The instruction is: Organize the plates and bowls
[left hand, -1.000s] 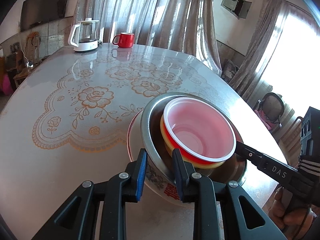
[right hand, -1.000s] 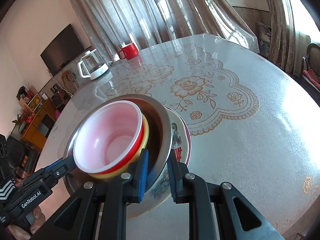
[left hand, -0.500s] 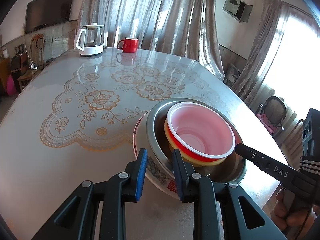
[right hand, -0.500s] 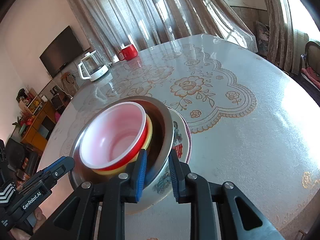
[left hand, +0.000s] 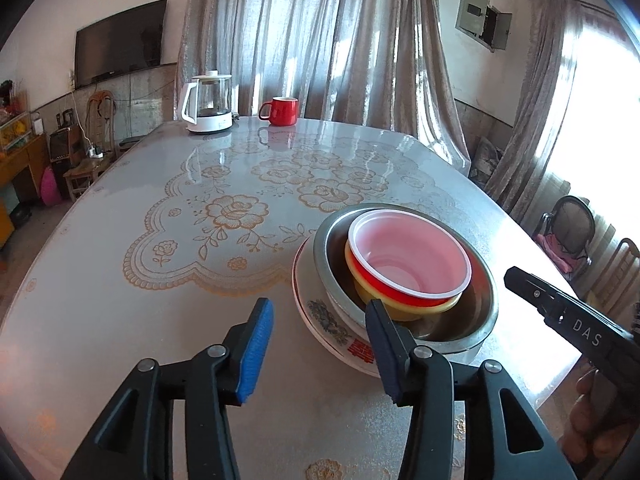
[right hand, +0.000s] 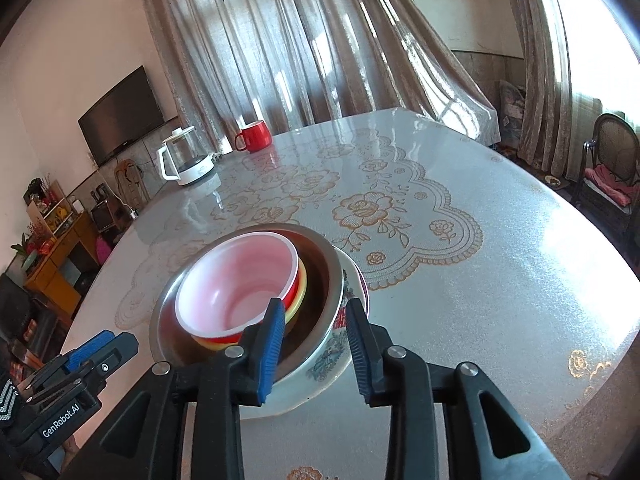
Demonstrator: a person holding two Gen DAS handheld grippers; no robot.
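A stack rests on the table: a patterned white plate (left hand: 332, 320) at the bottom, a steel bowl (left hand: 476, 312) on it, then a yellow bowl (left hand: 400, 308) and a red bowl with a white rim (left hand: 408, 256) nested inside. The stack also shows in the right wrist view: plate (right hand: 332, 360), steel bowl (right hand: 324, 276), red bowl (right hand: 240, 292). My left gripper (left hand: 320, 348) is open and empty, just short of the stack's near left edge. My right gripper (right hand: 316, 352) is open and empty, its jaws standing either side of the stack's rim without touching it.
The round table (left hand: 120, 300) has a gold floral cloth under glass. A white kettle (left hand: 208, 104) and a red mug (left hand: 280, 111) stand at the far edge. Chairs (right hand: 612, 168) stand by the curtained window on the right.
Both grippers have let go of the steel bowl's rim, opened, and drawn back from the stack. The stack now sits on the table.
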